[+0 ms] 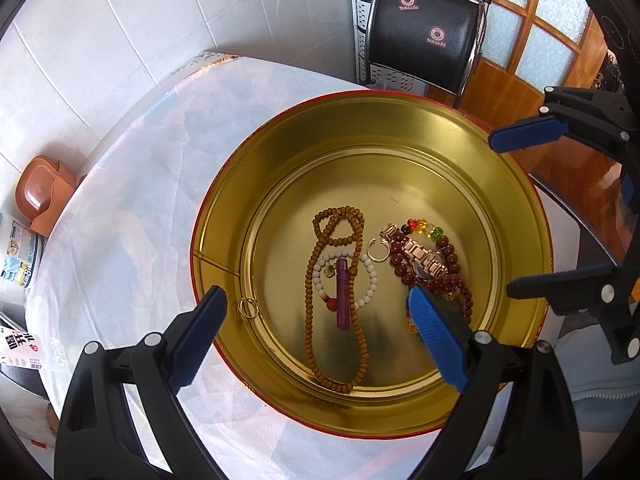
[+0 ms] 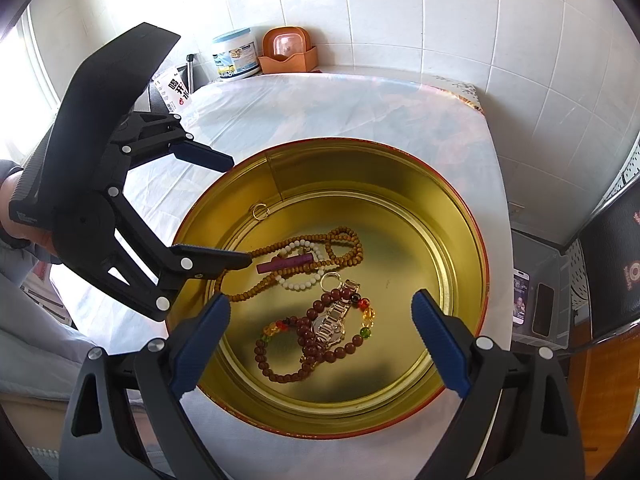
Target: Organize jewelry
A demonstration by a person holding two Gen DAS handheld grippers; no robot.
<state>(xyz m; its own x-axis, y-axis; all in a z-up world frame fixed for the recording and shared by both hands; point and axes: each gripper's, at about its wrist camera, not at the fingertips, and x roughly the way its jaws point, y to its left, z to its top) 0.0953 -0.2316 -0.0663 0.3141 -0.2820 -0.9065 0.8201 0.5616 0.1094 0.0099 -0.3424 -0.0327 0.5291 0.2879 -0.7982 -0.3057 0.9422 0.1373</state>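
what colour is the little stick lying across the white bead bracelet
Purple stick, clearest in the left wrist view.

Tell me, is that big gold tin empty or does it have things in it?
Not empty. The round gold tin has no lid on, and on its floor lie a tan bead necklace, a wristwatch, dark red beads and small rings.

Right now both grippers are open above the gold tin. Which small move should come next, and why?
Probably lower the left gripper onto the purple stick and close. Its jaws are open and empty, straddling it, and it lies on top of the white bead bracelet in the gold tin. The right gripper hangs open over the watch.
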